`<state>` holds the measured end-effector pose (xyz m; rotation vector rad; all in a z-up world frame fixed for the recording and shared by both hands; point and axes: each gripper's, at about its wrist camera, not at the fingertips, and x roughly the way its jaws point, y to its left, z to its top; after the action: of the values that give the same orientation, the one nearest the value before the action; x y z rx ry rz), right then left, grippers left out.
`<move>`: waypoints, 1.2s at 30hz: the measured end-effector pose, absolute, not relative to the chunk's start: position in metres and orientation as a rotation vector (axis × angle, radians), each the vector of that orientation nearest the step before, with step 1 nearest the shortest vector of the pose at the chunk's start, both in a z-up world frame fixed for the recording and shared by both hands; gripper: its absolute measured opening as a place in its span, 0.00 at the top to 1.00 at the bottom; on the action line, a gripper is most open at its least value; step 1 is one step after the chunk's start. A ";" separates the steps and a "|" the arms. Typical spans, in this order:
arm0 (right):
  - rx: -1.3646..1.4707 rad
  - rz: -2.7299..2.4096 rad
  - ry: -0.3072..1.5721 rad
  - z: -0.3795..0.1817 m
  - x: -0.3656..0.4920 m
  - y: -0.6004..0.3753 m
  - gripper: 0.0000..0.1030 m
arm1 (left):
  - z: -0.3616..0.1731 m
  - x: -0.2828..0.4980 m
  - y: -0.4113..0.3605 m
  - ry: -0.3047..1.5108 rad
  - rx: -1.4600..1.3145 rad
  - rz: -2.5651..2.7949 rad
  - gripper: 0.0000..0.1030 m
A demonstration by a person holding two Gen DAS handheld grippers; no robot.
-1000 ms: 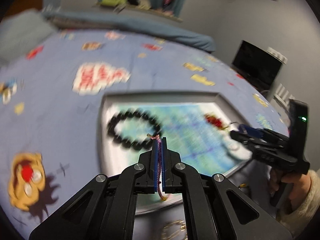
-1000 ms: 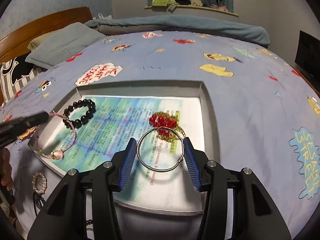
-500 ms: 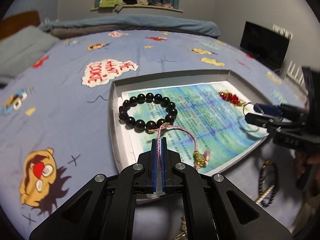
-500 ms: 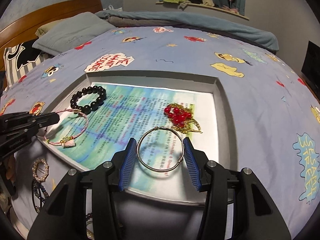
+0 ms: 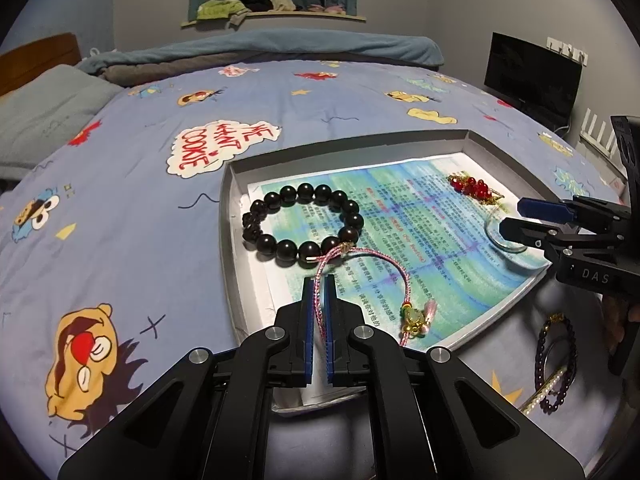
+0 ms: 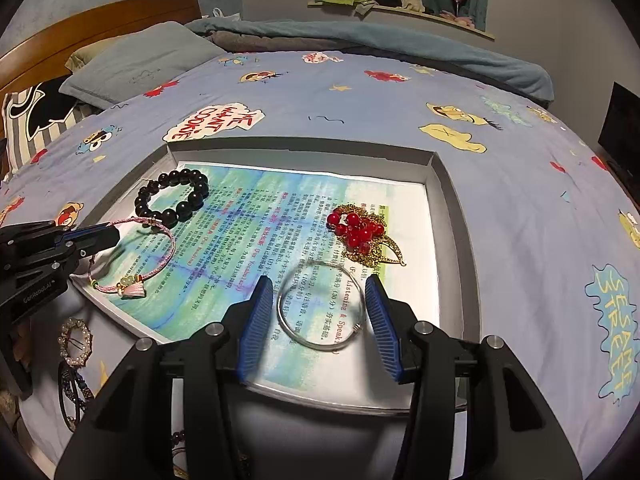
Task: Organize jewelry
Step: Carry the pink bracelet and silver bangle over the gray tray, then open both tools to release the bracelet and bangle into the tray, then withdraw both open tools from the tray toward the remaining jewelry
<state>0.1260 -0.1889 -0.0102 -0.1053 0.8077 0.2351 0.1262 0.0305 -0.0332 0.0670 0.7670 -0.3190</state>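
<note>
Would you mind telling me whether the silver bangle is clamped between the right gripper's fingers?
No, the silver bangle lies flat on the tray's paper between the right gripper's spread fingers, with gaps on both sides.

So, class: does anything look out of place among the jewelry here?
Yes. Several bracelets lie on the bedsheet outside the tray, near its front-left corner, while the other pieces sit inside it.
</note>
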 end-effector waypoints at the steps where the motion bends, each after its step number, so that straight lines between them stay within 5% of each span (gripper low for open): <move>1: -0.105 0.235 0.806 -0.010 0.126 -0.189 0.53 | -0.033 0.126 0.030 0.766 0.066 -0.320 0.95; 5: -0.102 0.236 0.804 -0.010 0.125 -0.190 0.53 | -0.033 0.126 0.030 0.764 0.060 -0.323 0.91; 10: -0.087 0.238 0.795 -0.007 0.123 -0.193 0.46 | -0.025 0.120 0.028 0.718 0.065 -0.313 0.40; 15: -0.052 0.236 0.763 0.003 0.115 -0.198 0.41 | -0.016 0.115 0.032 0.695 0.050 -0.301 0.30; 20: -0.013 0.225 0.711 0.017 0.103 -0.208 0.05 | -0.007 0.109 0.042 0.666 0.012 -0.249 0.17; 24: 0.039 0.208 0.662 0.032 0.091 -0.221 0.05 | 0.005 0.100 0.050 0.624 -0.016 -0.224 0.08; 36: 0.068 0.115 0.550 0.060 0.048 -0.246 0.05 | 0.039 0.046 0.069 0.515 -0.030 -0.206 0.06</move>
<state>0.0484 -0.2456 0.0597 0.0680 0.5499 0.1151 0.0456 0.0693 0.0392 -0.0300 0.5154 -0.2059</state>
